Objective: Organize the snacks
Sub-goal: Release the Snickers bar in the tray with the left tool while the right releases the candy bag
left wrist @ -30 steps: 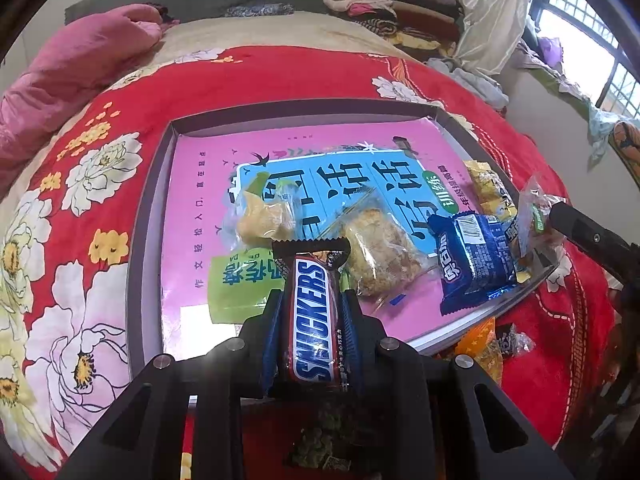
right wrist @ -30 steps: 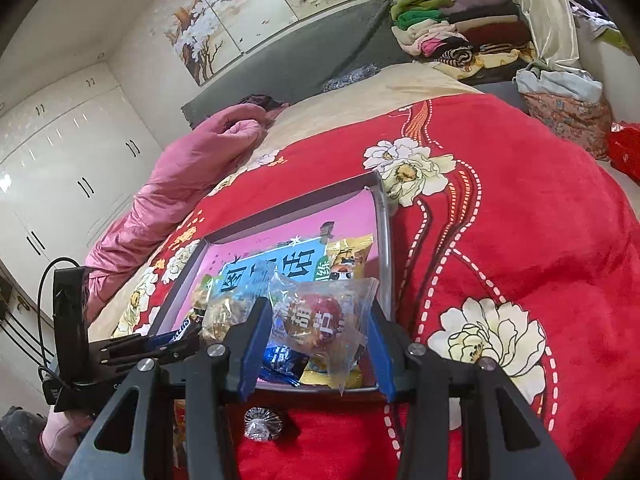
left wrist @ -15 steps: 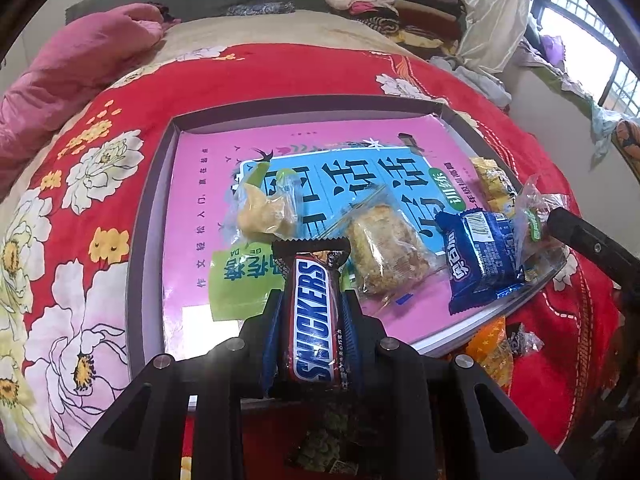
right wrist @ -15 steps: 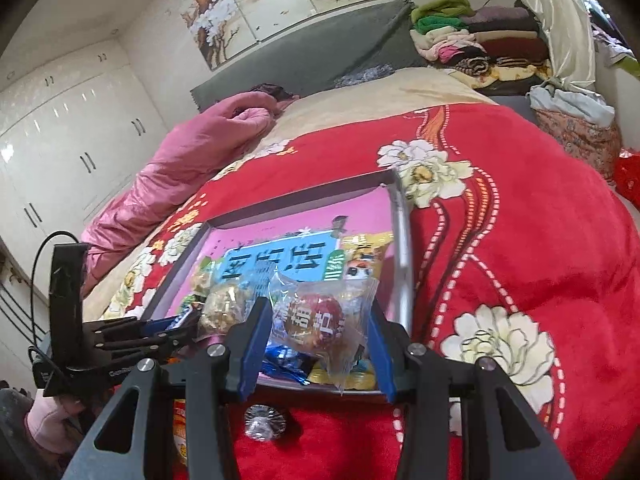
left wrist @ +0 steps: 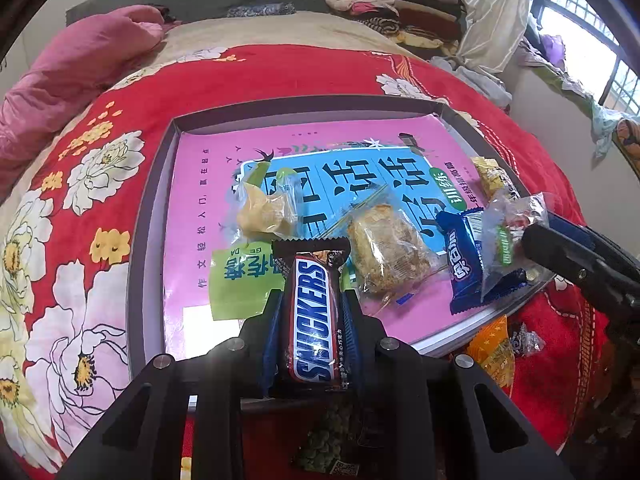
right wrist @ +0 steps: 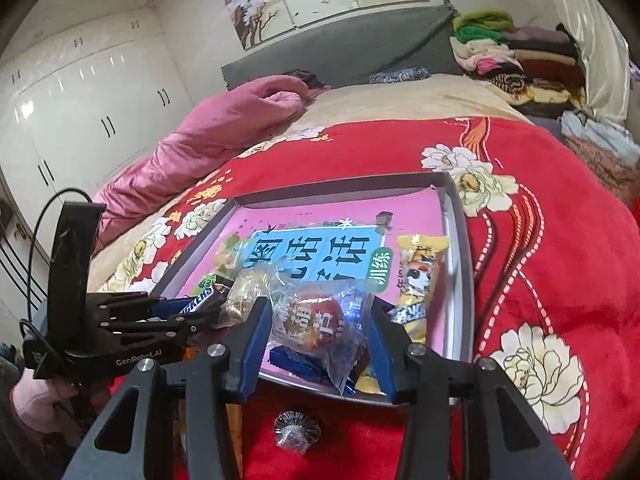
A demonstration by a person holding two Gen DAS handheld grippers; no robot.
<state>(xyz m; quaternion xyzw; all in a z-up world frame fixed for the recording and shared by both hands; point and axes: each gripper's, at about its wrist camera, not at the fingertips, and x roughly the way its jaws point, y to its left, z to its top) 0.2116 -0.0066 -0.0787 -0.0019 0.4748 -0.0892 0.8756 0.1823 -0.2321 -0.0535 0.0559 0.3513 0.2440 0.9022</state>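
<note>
1. The left gripper (left wrist: 312, 312) is pinching a Snickers bar (left wrist: 314, 320) lengthwise between its jaws, held over the near edge of the grey tray (left wrist: 148, 208) that lies on the bed's red flowered blanket (left wrist: 80, 240).
2. The right gripper (right wrist: 316, 332) is clamped on a clear-wrapped red candy (right wrist: 316, 322), its pads pressing the crinkled wrapper from both sides, just above the tray's near right corner.
3. Inside the tray a pink book (left wrist: 200, 184) serves as the floor. On it lie a pale yellow snack in clear wrap (left wrist: 264, 210), a brown pastry in clear wrap (left wrist: 386, 254), a blue packet (left wrist: 460, 256) and a yellow packet (right wrist: 420, 276) along the right wall.
4. Still outside, on the blanket by the near edge: a small foil-wrapped sweet (right wrist: 296, 430), an orange packet (left wrist: 490, 354) and a green-filled bag (left wrist: 328, 440) under the left gripper.
5. The step in hand, as I read it — both snacks are carried and ready to be set down in the tray.
6. Next, each gripper should lower onto a bare patch of the book, beside the packets rather than on top of them, then spread its jaws — the left has plenty of room towards the pink left side; the right corner is crowded.
</note>
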